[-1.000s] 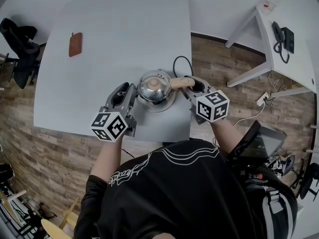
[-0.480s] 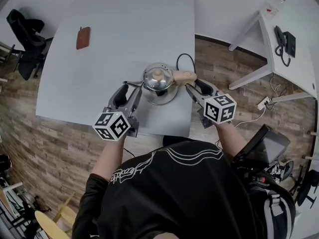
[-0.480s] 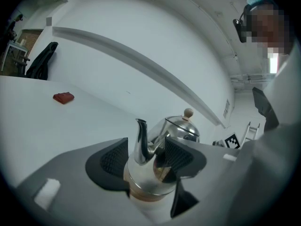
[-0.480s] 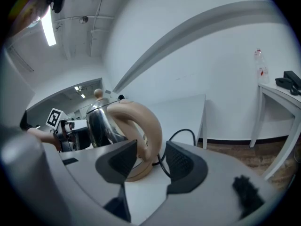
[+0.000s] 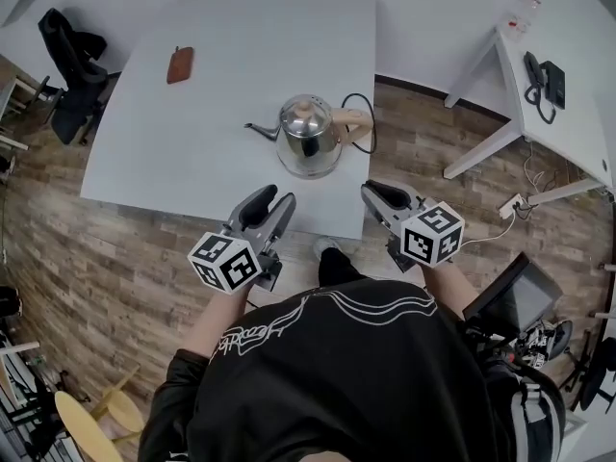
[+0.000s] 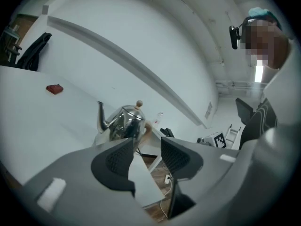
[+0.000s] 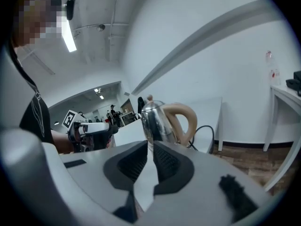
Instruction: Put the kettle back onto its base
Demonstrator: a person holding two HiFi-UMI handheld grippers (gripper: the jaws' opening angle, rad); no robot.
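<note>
A shiny steel kettle (image 5: 308, 133) with a tan handle (image 5: 348, 121) stands upright near the front edge of the white table (image 5: 212, 85), with a black cord (image 5: 361, 109) looping behind it. The low base under it is hard to tell apart from the body. My left gripper (image 5: 269, 201) hangs off the table's near edge, left of the kettle (image 6: 123, 124). Its jaws are closing with nothing between them. My right gripper (image 5: 377, 192) is also back from the table, on the handle side of the kettle (image 7: 157, 119). Its jaws are closing to a narrow gap, empty.
A small red-brown pouch (image 5: 179, 64) lies at the table's far left. A white side desk (image 5: 520, 104) with a phone stands at the right. A black chair (image 5: 72, 46) is at the far left. Wood floor lies below the grippers.
Both grippers have let go of the kettle and drawn back toward the person, past the table's near edge. The kettle stays standing on the table.
</note>
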